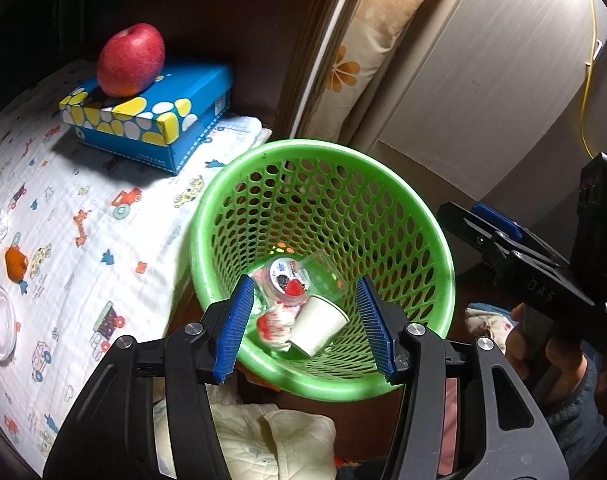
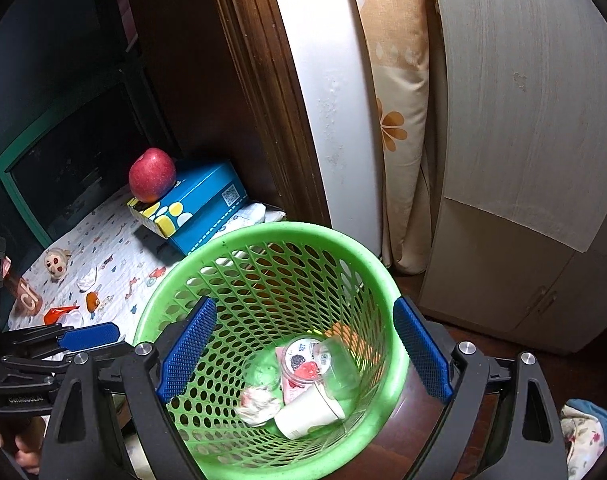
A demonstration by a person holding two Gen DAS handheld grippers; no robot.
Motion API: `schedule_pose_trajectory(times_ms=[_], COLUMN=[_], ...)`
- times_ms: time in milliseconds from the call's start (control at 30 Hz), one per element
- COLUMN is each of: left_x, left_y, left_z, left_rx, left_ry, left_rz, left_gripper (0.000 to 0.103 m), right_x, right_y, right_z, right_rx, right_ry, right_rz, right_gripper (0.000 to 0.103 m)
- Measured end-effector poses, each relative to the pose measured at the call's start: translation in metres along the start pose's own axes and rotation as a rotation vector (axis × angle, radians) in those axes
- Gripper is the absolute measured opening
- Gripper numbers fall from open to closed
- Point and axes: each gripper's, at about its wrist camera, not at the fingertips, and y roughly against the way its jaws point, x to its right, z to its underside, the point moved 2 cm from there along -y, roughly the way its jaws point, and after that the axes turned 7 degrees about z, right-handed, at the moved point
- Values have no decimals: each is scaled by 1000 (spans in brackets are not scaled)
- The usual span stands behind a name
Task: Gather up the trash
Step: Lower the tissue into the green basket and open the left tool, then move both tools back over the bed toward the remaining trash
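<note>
Trash (image 1: 303, 312) fills basket (image 1: 207, 216); toy (image 2: 56, 263) right-view only.

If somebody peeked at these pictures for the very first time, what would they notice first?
Probably the bright green basket in the middle, with a white paper cup, a yogurt tub and a crumpled wrapper at its bottom. Next, the big red apple sitting on a blue spotted box, back left on the cartoon-print cloth. Both grippers hang open above the basket.
</note>
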Motion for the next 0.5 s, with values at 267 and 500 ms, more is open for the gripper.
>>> schedule_pose_trajectory(times_ms=[267, 500], left_x=[-24, -61], left_y=[31, 62], left_z=[3, 16], left_rx=[61, 114], left_ry=[24, 73], left_rz=[-78, -163], left_gripper=[57, 58], right_x=[-22, -52], right_y=[3, 3], right_z=[-1, -1], right_rx=[3, 1], right_ry=[31, 62], right_rz=[-29, -73], right_gripper=[88, 89])
